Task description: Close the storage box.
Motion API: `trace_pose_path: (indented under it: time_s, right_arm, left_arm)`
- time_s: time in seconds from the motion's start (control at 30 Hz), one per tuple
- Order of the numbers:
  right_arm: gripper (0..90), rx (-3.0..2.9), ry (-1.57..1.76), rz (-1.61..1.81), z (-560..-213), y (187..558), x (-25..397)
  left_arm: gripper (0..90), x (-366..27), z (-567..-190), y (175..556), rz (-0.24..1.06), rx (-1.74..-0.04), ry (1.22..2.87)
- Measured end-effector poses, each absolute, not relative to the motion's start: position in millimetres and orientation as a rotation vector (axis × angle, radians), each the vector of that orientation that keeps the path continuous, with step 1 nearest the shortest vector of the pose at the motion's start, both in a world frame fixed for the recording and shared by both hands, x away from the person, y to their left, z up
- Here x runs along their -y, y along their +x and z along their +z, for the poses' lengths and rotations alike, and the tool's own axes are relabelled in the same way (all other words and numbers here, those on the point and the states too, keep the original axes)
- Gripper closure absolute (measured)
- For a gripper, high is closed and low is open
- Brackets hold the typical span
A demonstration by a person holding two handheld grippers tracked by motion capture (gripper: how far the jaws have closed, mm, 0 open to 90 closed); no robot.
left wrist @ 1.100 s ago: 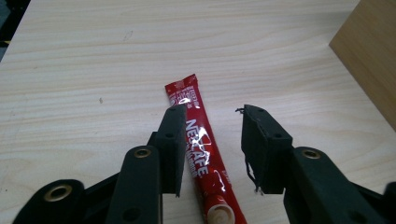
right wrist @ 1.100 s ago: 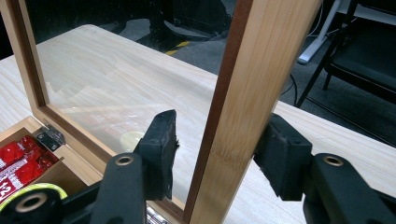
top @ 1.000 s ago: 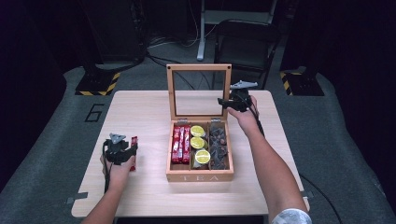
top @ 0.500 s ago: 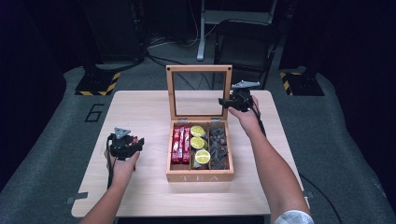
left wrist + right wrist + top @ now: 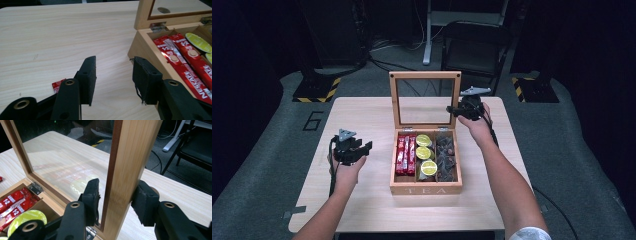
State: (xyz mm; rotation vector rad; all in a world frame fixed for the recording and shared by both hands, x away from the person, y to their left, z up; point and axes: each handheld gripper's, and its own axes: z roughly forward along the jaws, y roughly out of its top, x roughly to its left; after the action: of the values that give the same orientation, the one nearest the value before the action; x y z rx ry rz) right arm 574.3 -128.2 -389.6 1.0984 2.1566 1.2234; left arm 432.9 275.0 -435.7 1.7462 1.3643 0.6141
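- Clearly, the main risk was at the lid [image 5: 425, 98] of the tea box [image 5: 426, 189]: the right gripper [image 5: 116, 195] was clamped on the right post of the wooden frame, one jaw on the glass side and one on the outer side. If the pads slipped on the smooth wood, I judged that the lid could drop down on the hinges and hit the box edge.
- Also, a hard squeeze or a twist of the hand could load the glass pane, since one jaw stood just beside it.
- The left gripper [image 5: 113, 75] hovered over the bare table [image 5: 357, 115], its jaws apart and holding nothing, near the left wall of the box. A small red sachet [image 5: 58, 85] lay on the table under this gripper, partly hidden by one jaw; a careless move could push it away.
- The box stood open at the middle of the table, lid upright.
- Its left compartment held red stick packets [image 5: 406, 154], lying lengthwise.
- The middle compartment held round yellow-green capsules [image 5: 424, 153], in a row.
- The right compartment held dark pieces [image 5: 445, 155]; I could not tell what they were.
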Motion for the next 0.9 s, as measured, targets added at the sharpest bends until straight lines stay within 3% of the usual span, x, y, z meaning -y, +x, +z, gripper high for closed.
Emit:
trace_pose_path:
  time_s: [0.9]
  right_arm:
    - [63.8,-2.156,1.015,1.234,-388,548,134]
  left_arm:
    - [51.4,-241,-384,447,0.616,-1.196,1.802]
